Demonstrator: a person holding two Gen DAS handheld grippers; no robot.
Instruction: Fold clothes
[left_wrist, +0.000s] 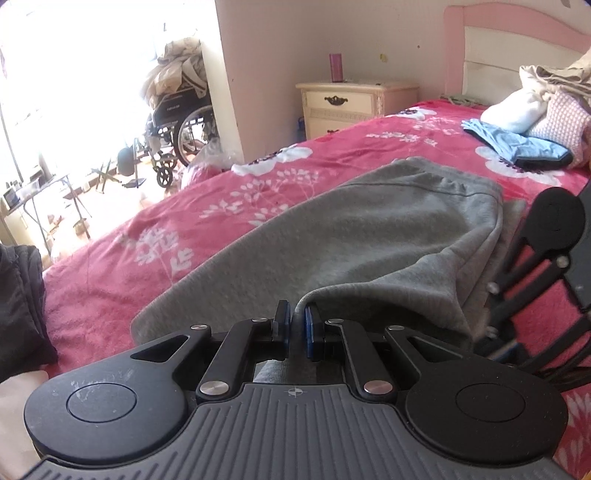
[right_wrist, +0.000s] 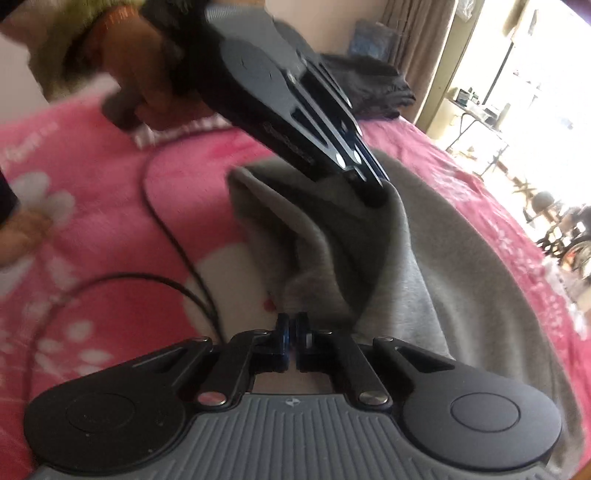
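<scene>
The soft grey fleece garment (left_wrist: 362, 236) lies spread across the middle of the bed, on a pink blanket printed with white flowers (left_wrist: 155, 236), and one edge of it is lifted off the bedding into a peaked fold. That raised edge runs straight into the left gripper (left_wrist: 296, 323), whose blue-padded fingers (left_wrist: 312, 330) are pinched tight on the cloth. The right gripper (right_wrist: 294, 334) sits low over the near side of the same garment with its jaws drawn together (whether any fleece is actually caught between the pads I cannot make out, the picture being smeared there). From the right wrist view the left gripper slants down from above with its tip buried in the grey folds, a person's hand (right_wrist: 147, 85) behind it. A thin black cable (right_wrist: 170, 236) loops over the blanket just beside the garment. Further up the bed, near the pink headboard (left_wrist: 517, 26), lies a heap of other clothes with a folded blue piece (left_wrist: 517, 142) at its front. A cream bedside cabinet (left_wrist: 351, 103) stands beyond the bed's far edge with a dark pink cylinder (left_wrist: 336, 67) on top, and a wheelchair (left_wrist: 181, 129) piled with bedding is parked by the bright window
</scene>
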